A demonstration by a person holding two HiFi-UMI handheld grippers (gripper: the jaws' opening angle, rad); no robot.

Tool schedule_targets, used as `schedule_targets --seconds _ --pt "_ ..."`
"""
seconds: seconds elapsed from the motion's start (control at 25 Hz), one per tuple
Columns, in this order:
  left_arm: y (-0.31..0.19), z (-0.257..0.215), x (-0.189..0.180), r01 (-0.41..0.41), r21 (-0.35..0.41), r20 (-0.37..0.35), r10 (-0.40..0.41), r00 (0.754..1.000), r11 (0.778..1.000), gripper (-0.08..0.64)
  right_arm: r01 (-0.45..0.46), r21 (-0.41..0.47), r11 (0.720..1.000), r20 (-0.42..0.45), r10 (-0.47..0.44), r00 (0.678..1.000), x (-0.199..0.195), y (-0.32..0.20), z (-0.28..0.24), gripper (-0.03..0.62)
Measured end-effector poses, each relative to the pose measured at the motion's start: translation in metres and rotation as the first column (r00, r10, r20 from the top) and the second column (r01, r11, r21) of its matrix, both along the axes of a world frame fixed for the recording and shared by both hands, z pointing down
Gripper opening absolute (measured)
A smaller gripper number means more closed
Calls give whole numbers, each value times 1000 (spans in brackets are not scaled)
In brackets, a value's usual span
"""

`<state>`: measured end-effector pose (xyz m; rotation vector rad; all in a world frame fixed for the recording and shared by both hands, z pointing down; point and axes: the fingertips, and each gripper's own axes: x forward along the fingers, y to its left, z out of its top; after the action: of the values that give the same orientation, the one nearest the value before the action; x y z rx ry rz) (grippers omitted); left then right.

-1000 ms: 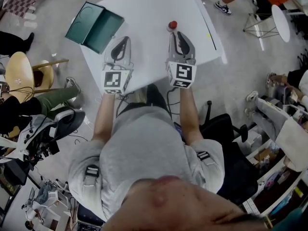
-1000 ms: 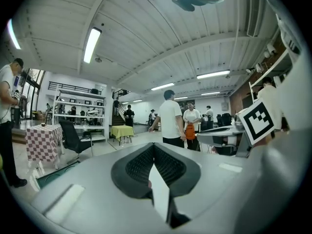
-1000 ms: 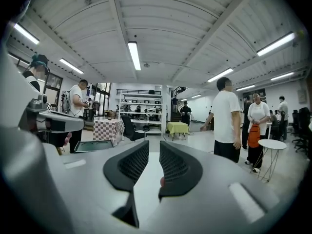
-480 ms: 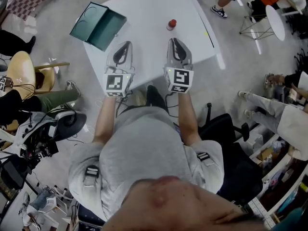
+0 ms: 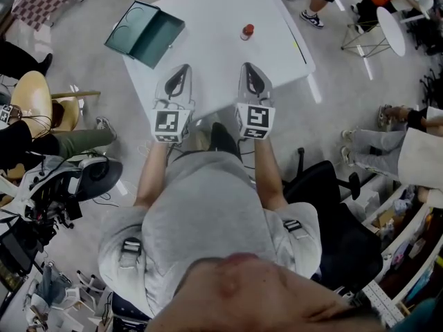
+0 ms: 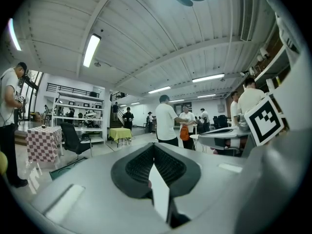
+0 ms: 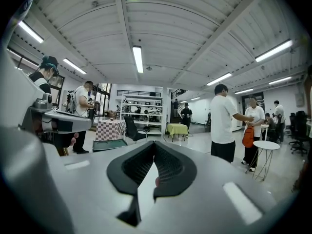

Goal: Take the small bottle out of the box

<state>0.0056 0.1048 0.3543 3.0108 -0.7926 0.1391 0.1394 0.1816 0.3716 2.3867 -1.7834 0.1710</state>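
The small bottle (image 5: pixel 247 31) with a red cap stands upright on the white table (image 5: pixel 221 12), outside the box. The green box (image 5: pixel 144 33) lies open at the table's far left corner; it also shows low and flat as the box (image 7: pixel 111 145) in the right gripper view. My right gripper (image 5: pixel 248 68) hovers over the table's near edge, short of the bottle; its jaws are closing and meet with nothing between them. My left gripper (image 5: pixel 181 70) is level with it, below the box, shut and empty. In both gripper views the black pads (image 6: pixel 154 147) (image 7: pixel 155 145) touch.
The table's near edge runs under both grippers. Several people stand around the room; a checkered table (image 7: pixel 110 129) and a round white side table (image 7: pixel 266 146) stand farther off. A black office chair (image 5: pixel 325 185) is at my right, and a wooden chair (image 5: pixel 34 102) at my left.
The right gripper has drawn back from beside the bottle toward the person and its jaws have come together. The left gripper has stayed at the near edge.
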Motion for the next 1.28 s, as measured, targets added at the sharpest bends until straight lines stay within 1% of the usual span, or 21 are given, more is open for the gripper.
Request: schedule_targets --seconds 0.28,0.48,0.84,1.28 --pt "14 4 -12 -9 -3 5 9 1000 1000 12 -8 1 1000 24 8 1000 -15 16 5 3" --pt "17 7 -18 -11 -8 6 11 1000 1000 12 -2 0 1000 24 2 1000 -20 19 6 3" --pt "14 5 -23 -6 -6 -1 6 1000 1000 12 0 12 1000 28 0 1000 -24 16 1 3" --pt "15 4 -24 -7 -6 -5 7 1000 1000 12 0 12 1000 10 0 1000 -25 17 -2 3"
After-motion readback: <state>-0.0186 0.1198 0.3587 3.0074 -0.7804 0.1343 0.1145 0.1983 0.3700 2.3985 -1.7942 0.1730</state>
